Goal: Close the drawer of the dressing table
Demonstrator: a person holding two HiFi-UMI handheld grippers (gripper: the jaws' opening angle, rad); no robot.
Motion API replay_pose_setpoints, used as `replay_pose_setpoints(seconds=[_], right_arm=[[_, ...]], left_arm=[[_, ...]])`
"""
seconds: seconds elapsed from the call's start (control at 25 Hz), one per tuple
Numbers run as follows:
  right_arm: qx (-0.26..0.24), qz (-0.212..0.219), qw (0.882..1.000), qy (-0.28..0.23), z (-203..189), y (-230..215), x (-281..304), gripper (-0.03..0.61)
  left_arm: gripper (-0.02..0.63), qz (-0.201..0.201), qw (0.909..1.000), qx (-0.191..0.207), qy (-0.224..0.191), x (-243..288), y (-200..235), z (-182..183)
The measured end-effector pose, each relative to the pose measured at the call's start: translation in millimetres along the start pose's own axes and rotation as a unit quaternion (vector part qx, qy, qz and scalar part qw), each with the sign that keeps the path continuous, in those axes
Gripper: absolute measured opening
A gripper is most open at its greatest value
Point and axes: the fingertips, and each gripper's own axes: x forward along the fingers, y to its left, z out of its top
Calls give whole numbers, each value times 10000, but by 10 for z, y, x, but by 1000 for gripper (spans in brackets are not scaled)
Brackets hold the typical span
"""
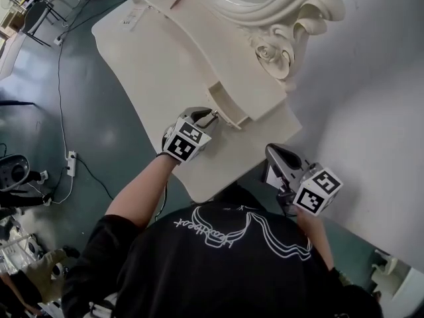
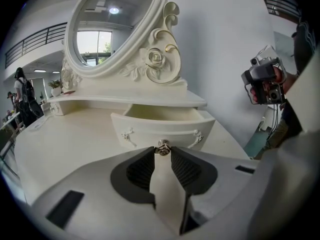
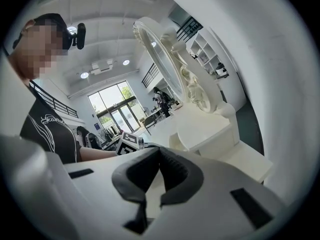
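Left gripper view: left gripper clamps knob of open drawer; right gripper closed

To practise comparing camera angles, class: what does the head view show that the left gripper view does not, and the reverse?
Only the head view: the left gripper from outside with its marker cube, the person's left forearm, and a power strip on the floor.
Only the left gripper view: a window reflected in the oval mirror, the drawer front, and its metal knob gripped between the jaw tips.
Both: the cream dressing table top, the open drawer and the right gripper.
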Motion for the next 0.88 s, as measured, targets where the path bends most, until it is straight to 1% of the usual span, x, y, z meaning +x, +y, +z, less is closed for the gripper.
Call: replay_pose_setpoints(seconds=[0.16, 0.88], right_arm=[[-21, 24, 10000, 1, 8, 0, 23, 5], [23, -95, 10000, -20, 23, -91, -10, 5]], left_arm=[[104, -45, 9998, -179, -32, -1, 15, 9], [100, -60, 9997, -230, -68, 63, 26, 93]])
